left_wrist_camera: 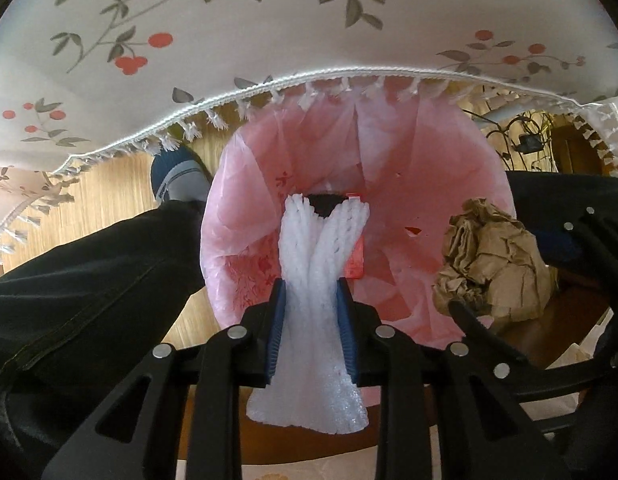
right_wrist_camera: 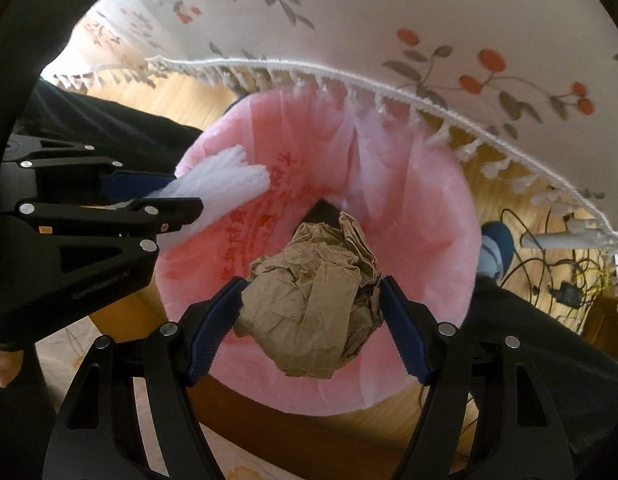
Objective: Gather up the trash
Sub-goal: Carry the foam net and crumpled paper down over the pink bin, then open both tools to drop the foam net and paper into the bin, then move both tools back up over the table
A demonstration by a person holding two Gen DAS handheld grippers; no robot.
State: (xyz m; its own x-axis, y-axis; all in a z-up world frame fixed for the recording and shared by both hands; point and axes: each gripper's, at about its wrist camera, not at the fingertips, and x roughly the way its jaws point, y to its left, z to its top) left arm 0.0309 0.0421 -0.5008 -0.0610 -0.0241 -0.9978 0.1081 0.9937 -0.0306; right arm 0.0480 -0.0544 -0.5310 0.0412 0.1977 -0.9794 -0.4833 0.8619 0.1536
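A bin lined with a pink plastic bag (left_wrist_camera: pixel 437 184) (right_wrist_camera: pixel 437 216) stands on the wooden floor below the tablecloth edge. My left gripper (left_wrist_camera: pixel 311 292) is shut on a white foam net sleeve (left_wrist_camera: pixel 317 248) and holds it over the bin's mouth; the sleeve also shows in the right wrist view (right_wrist_camera: pixel 225 180). My right gripper (right_wrist_camera: pixel 313 288) is shut on a crumpled brown paper ball (right_wrist_camera: pixel 313 300) held over the bin, also seen in the left wrist view (left_wrist_camera: pixel 493 260). A red packet (left_wrist_camera: pixel 355 256) lies inside the bag.
A white tablecloth with red berries and a tasselled fringe (left_wrist_camera: pixel 269 88) (right_wrist_camera: pixel 429 108) hangs just beyond the bin. The person's dark trouser legs (left_wrist_camera: pixel 89 264) and blue-grey shoes (left_wrist_camera: pixel 177 176) (right_wrist_camera: pixel 497 248) flank the bin. Cables (right_wrist_camera: pixel 565 276) lie on the floor at right.
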